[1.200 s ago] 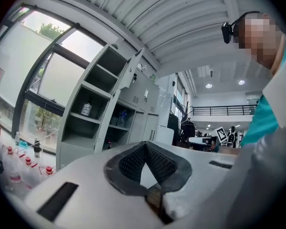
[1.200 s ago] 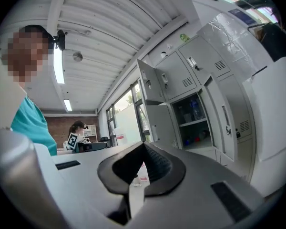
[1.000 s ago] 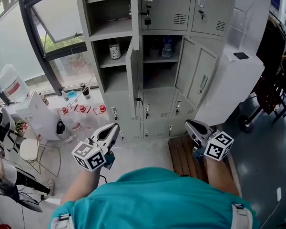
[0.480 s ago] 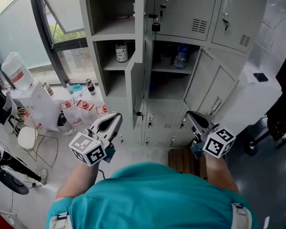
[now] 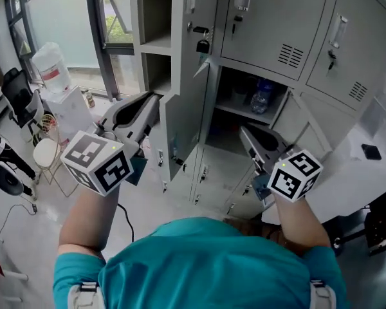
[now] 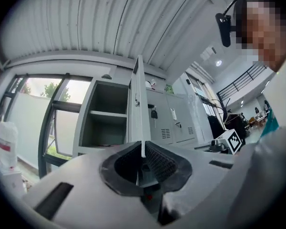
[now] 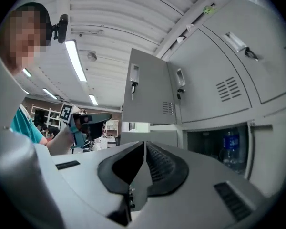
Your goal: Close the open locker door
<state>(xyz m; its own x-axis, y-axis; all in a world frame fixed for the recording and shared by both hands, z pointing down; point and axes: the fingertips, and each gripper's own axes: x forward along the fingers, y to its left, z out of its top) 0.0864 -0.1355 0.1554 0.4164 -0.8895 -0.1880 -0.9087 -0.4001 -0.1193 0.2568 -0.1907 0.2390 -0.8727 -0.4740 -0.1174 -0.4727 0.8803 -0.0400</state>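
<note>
Head view: grey locker bank (image 5: 280, 18) fills upper frame. Open locker door (image 5: 183, 118) juts out edge-on at centre, just right of left tongs (image 5: 151, 102). Left tongs and right tongs (image 5: 246, 132) both closed, empty, in front of lockers. Water bottle (image 5: 262, 97) in open compartment.

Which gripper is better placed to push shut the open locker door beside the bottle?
Left. The left gripper, jaws shut, is beside the open locker door's outer face; the right gripper faces the bottle compartment.
</note>
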